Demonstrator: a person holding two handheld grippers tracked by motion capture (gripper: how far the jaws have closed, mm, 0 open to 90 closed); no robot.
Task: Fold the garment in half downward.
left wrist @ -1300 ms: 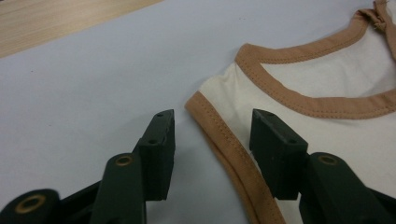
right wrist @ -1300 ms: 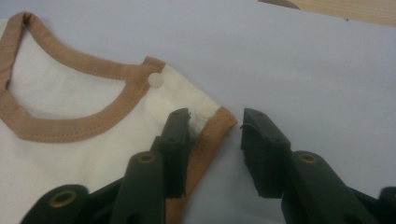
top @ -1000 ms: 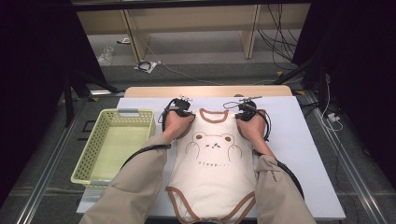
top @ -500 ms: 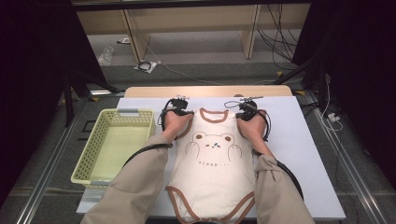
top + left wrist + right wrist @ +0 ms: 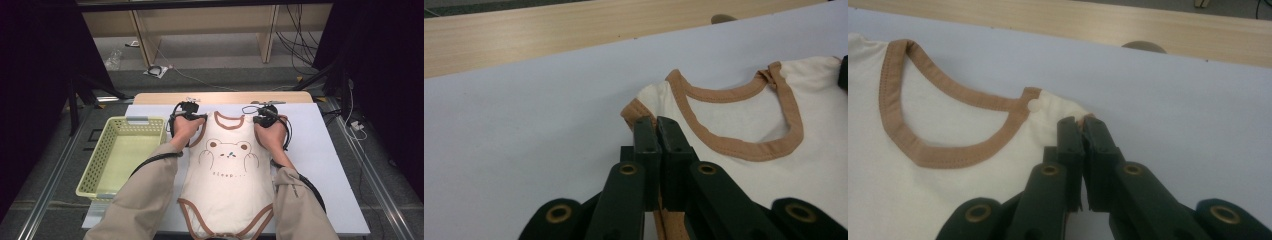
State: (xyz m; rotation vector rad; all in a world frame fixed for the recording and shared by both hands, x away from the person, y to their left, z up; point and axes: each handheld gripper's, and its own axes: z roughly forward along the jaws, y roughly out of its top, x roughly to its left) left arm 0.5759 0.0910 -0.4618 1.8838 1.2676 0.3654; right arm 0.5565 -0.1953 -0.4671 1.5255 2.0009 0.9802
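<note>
A cream baby bodysuit [image 5: 227,175] with brown trim and a bear print lies flat on the white table cover [image 5: 325,165], neck end away from me. My left gripper [image 5: 196,118] is shut on its left shoulder, and in the left gripper view the jaws pinch the brown armhole trim [image 5: 630,111] of the bodysuit [image 5: 744,120]. My right gripper [image 5: 261,118] is shut on the right shoulder; the jaws clamp the shoulder edge [image 5: 1068,112] of the bodysuit [image 5: 948,175] beside a small white snap [image 5: 1034,105].
A yellow-green plastic basket [image 5: 97,170] stands at the left of the table, empty. The wooden table edge [image 5: 225,96] runs along the far side. Cables trail from both grippers along the person's sleeves.
</note>
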